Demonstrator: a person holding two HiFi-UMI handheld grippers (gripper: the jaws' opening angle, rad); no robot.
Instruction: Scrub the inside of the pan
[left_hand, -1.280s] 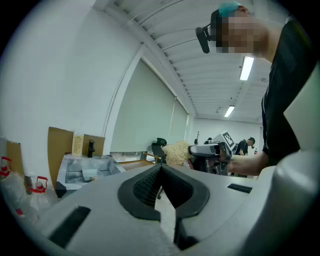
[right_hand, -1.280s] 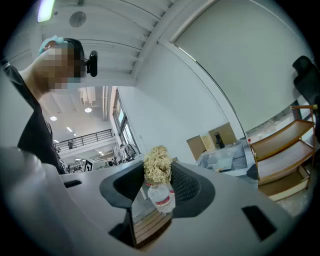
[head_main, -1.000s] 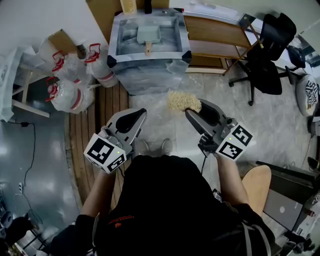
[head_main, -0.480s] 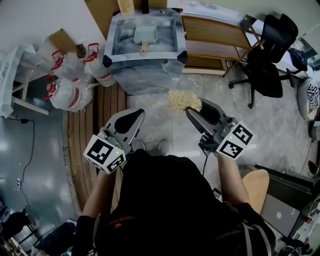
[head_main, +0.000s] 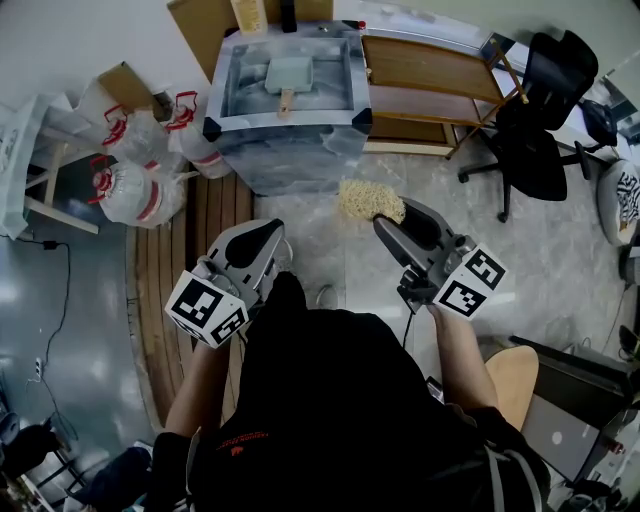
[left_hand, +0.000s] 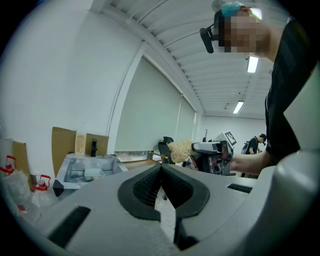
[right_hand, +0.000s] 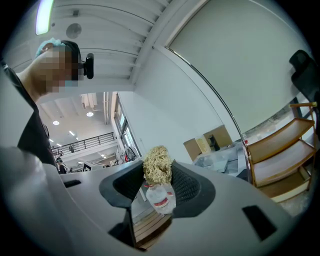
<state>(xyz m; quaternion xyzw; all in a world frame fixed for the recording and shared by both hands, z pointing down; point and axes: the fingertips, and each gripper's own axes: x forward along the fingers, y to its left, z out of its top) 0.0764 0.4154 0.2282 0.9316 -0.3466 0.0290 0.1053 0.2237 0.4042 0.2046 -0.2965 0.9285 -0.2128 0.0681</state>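
pan (head_main: 290, 72) lies flat on the bottom of a big grey tub (head_main: 300, 152) at the far end of the head view, well apart from both grippers. the room has a pale stone-tile floor (head_main: 560, 250) with a strip of wooden planks (head_main: 205, 225) along the left and a white wall behind the tub. a wooden shelf unit (head_main: 430, 70) stands just beside the tub on the right, and a black office chair (head_main: 535, 115) sits further right. left of the tub are clear plastic jugs (head_main: 135, 185) with red handles, with brown cardboard (head_main: 195, 25) leaning behind it. the person, in a black shirt (head_main: 330, 410), stands on the floor short of the tub, a gripper in each hand, held level and pointing toward it. the left gripper (head_main: 276, 230) has its jaws pressed together at the tips with nothing between them. the right gripper (head_main: 388, 222) is clamped on a straw-coloured scrubber (head_main: 371, 200), a loose fibrous wad that sticks out past the jaw tips. the pan is small, rectangular and pale grey-green, with a short light wooden handle (head_main: 284, 100) pointing toward the person; its inside faces up.
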